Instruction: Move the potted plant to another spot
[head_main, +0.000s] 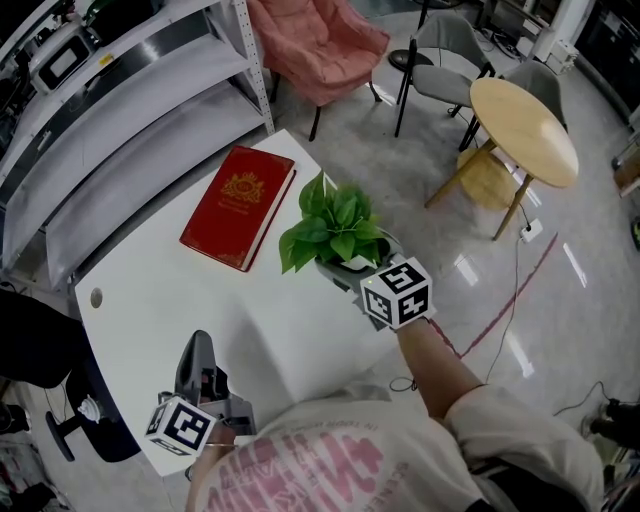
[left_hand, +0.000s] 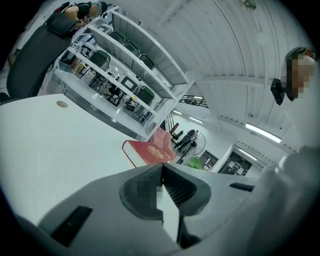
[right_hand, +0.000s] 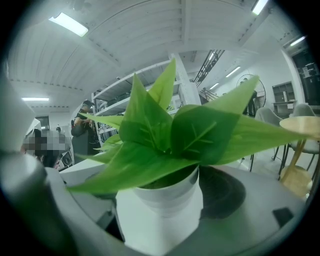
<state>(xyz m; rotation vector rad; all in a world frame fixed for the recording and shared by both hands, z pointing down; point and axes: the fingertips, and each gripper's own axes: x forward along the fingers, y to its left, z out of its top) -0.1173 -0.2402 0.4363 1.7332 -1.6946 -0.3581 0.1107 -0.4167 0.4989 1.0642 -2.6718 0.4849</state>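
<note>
Right gripper (right_hand: 159, 202) jaws pinch the white pot of the potted plant (right_hand: 162, 222) from both sides (leaves fill most of that view). Plant is at the right edge of the white worktop (head_main: 160, 300), near the red book (head_main: 238, 206). Left gripper (left_hand: 162, 172) jaws pressed together, nothing between them; it sits low by the worktop's near corner, well apart from plant and book

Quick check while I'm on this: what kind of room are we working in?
Most likely an office or lab workspace: a white desk with a red book and potted plant, metal shelves beside it, and chairs near a round wooden table on a glossy floor.
</note>
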